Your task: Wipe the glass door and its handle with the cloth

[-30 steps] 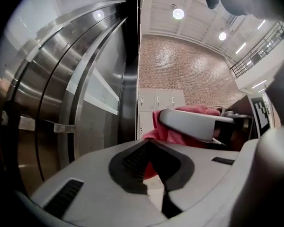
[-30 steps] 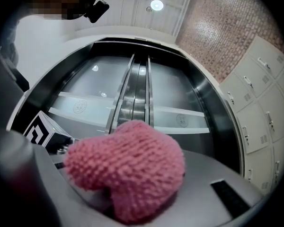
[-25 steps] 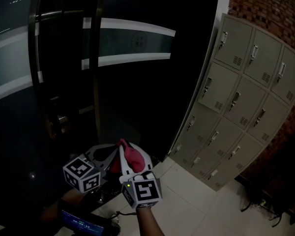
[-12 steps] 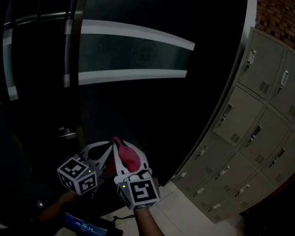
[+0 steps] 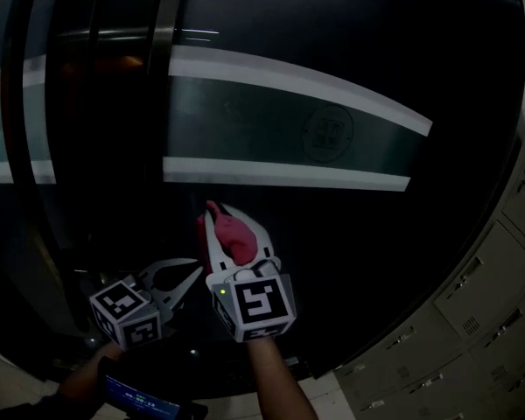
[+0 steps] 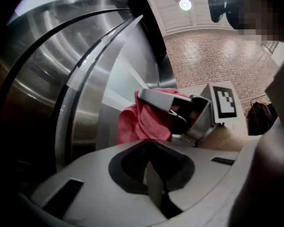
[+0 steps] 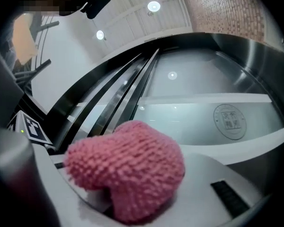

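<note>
The right tool (image 5: pixel 217 221) was clamped on the pink cloth (image 5: pixel 237 237), raised close to the glass door (image 5: pixel 350 68). The left tool (image 5: pixel 191 276) hung lower, jaws together and empty. Wiping looked about to begin, and the next move called for pressing cloth to glass.

Pretty dim in here. Grey metal lockers (image 5: pixel 494 300) sit off to the lower right, with a red brick wall (image 6: pixel 213 56) behind and round ceiling lights (image 6: pixel 185 4) on white panelling. The floor (image 5: pixel 0 383) looks like pale tile, but it's hard to tell.
</note>
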Action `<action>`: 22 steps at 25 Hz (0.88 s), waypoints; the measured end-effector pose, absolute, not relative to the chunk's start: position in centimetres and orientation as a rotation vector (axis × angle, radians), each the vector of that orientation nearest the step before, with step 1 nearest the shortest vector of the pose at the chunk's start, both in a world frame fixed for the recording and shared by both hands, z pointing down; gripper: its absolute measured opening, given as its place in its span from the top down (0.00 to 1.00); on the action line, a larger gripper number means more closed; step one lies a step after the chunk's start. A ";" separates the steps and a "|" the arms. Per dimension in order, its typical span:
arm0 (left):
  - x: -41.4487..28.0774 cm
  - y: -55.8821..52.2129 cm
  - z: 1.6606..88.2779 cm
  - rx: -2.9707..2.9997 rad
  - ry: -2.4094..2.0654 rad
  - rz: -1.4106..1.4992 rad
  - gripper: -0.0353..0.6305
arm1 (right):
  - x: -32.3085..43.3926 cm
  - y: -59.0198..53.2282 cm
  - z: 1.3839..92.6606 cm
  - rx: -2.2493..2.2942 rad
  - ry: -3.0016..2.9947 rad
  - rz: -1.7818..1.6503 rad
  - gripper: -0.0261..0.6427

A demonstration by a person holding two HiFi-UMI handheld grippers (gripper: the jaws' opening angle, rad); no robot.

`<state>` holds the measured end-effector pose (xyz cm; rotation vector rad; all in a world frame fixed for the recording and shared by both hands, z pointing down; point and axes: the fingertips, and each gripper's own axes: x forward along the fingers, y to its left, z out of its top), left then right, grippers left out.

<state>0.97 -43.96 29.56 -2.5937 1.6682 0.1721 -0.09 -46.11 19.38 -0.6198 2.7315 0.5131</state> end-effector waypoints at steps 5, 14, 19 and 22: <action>-0.1 -44.3 29.6 -2.487 1.809 0.138 0.94 | -4.6 -48.7 17.9 -0.399 2.710 0.502 0.89; 2.4 -49.1 30.3 -2.276 2.047 0.139 0.94 | 0.1 -54.5 17.8 -0.231 2.704 0.412 0.89; 6.7 -53.5 29.9 -2.258 2.069 0.154 0.94 | 8.8 -61.4 16.6 -0.320 2.655 0.446 0.89; 8.1 -55.8 30.3 -2.241 2.091 0.167 0.94 | 14.8 -66.4 16.5 -0.434 2.644 0.450 0.89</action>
